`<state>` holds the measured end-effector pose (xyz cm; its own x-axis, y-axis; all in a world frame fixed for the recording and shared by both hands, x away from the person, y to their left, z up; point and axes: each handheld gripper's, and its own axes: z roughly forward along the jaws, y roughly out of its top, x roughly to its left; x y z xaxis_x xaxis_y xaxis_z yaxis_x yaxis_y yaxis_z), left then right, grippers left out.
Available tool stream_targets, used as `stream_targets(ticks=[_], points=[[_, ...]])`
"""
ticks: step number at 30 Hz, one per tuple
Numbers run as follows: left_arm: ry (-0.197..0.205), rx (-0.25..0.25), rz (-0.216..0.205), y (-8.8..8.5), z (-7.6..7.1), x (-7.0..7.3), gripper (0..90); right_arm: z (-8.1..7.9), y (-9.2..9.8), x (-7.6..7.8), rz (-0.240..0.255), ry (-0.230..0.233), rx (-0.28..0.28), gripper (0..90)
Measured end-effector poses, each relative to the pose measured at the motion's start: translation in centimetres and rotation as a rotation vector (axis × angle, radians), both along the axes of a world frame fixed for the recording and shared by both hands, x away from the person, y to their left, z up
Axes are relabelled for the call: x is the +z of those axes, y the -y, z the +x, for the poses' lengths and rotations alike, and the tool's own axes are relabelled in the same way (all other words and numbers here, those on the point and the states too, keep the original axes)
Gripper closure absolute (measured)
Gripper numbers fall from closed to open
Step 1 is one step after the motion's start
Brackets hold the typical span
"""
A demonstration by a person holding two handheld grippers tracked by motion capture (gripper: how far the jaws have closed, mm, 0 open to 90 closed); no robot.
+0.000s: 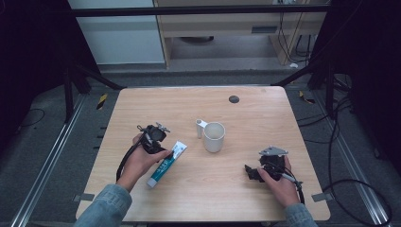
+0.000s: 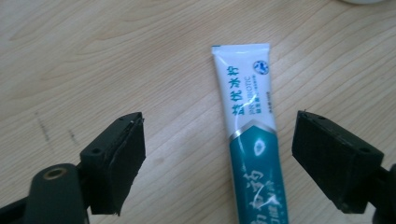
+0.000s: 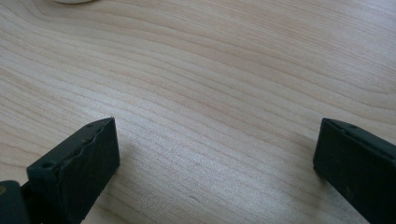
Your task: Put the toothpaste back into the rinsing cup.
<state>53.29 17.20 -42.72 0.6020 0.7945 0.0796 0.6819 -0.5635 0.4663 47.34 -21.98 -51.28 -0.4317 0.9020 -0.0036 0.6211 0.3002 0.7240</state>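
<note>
Standing upright, white mug (image 1: 213, 137); inside not discernible.

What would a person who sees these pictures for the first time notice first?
The eye goes first to the white and teal toothpaste tube, which lies flat on the light wooden table between the open black fingers of the left gripper, not touched by them. Next comes the white mug with its handle, upright near the table's middle. The right gripper waits open over bare wood at the right.
</note>
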Motion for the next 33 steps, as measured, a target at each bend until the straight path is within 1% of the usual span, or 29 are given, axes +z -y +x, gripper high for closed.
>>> stream_targets(ticks=[2,5,8,11,13,17,23,25,28,33], points=[[-0.013,-0.005,-0.007,0.4,0.0,-0.1,19.8,0.0,0.0,0.0,0.0,-0.001,0.0,0.6],[-0.02,-0.027,0.018,1.3,-0.1,-0.3,23.5,0.0,0.0,0.0,0.001,-0.002,-0.002,0.6],[-0.021,-0.032,0.049,2.0,0.0,-0.8,27.3,0.0,0.0,0.0,0.0,-0.001,-0.001,0.6],[-0.044,-0.016,0.049,2.0,0.2,-1.5,30.6,0.0,0.0,0.0,0.001,-0.001,-0.001,0.6],[-0.061,-0.003,0.041,1.9,0.4,-2.0,32.0,0.0,0.0,0.0,0.001,-0.001,-0.001,0.6],[-0.072,0.013,0.029,1.9,0.3,-2.5,34.3,0.0,0.0,0.0,0.001,-0.002,-0.002,0.6],[-0.09,0.019,0.043,1.9,0.6,-3.1,39.5,0.0,0.0,0.0,0.001,-0.001,-0.001,0.6],[-0.098,0.026,0.035,1.8,0.8,-3.2,40.7,0.0,0.0,0.0,0.001,-0.001,-0.001,0.6],[-0.107,0.025,0.042,1.9,0.8,-3.5,42.3,0.0,0.0,0.0,0.002,-0.002,-0.003,0.6],[-0.11,0.024,0.039,2.1,0.8,-3.6,44.6,0.0,0.0,0.0,0.002,-0.002,-0.002,0.6]])
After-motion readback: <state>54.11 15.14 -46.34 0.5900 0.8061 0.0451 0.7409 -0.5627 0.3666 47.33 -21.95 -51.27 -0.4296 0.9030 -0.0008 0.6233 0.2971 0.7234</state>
